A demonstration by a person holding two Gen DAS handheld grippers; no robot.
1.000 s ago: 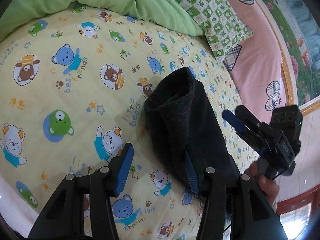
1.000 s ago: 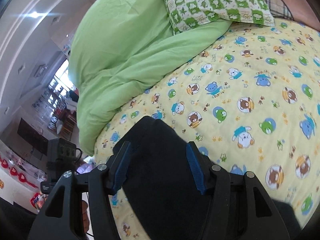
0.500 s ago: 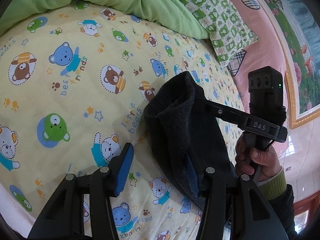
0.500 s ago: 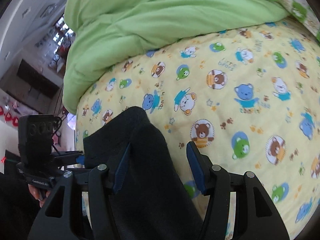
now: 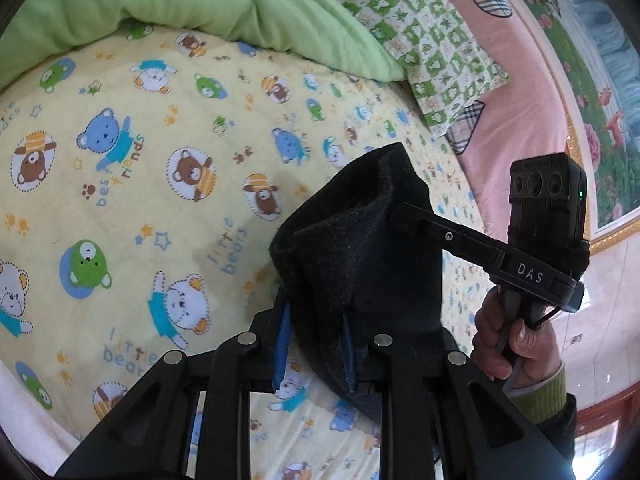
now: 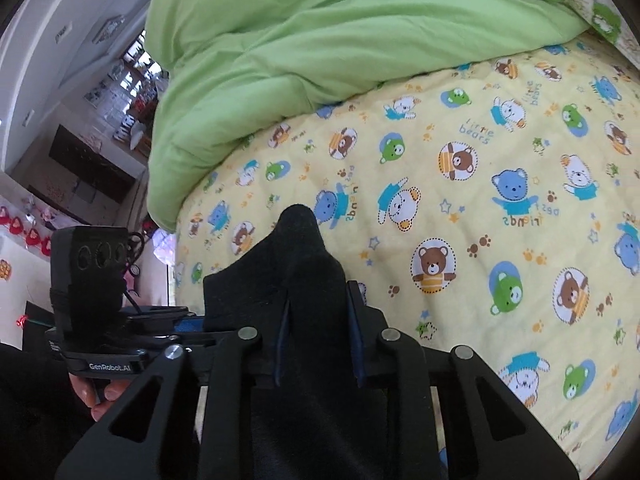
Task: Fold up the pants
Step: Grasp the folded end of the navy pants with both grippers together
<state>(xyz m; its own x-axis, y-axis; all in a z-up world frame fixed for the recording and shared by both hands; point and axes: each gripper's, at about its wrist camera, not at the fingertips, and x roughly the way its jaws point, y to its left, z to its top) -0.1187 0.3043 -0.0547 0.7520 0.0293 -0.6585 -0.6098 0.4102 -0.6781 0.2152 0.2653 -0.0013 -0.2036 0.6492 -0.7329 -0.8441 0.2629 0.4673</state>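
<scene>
Dark, nearly black pants [image 5: 360, 264] lie bunched on the yellow bear-print sheet [image 5: 140, 200]. My left gripper [image 5: 315, 344] is closing, and its blue pads squeeze a fold at the pants' near left edge. In the left wrist view the right gripper, held by a hand [image 5: 508, 344], reaches in from the right with its fingertips buried in the cloth. In the right wrist view the pants [image 6: 304, 272] rise in a peak between the pads of my right gripper [image 6: 319, 336], which is also closing and pinches the fabric.
A green duvet [image 5: 240, 4] is heaped along the far side of the bed, and a green checked pillow [image 5: 432, 52] lies at the far right. The bed's edge drops off at the left of the right wrist view, with room furniture [image 6: 88, 152] beyond.
Both pairs of jaws have narrowed from wide apart to pinching the pants. The right gripper has swung in onto the cloth, and the fabric has bunched up between the two grippers.
</scene>
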